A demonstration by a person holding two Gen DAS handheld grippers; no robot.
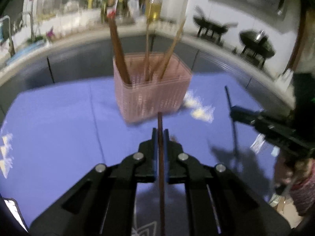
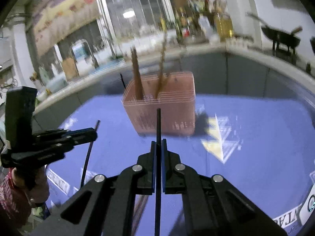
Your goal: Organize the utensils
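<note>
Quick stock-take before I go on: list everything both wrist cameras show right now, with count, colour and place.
basket: one, pink, slotted, standing on the mat at centre.
chopsticks in basket: several, brown, leaning upright; blur hides the exact count.
brown chopstick: one, clamped in the left gripper, short of the basket.
dark chopstick: one, black, clamped in the right gripper, short of the basket.
mat: one, blue-purple with pale printed marks, covering the table.
woks: two, black, on stands, on the counter behind at right.
bottles: several, on the back counter, blurred.
left gripper: black, shut.
right gripper: black, shut.
</note>
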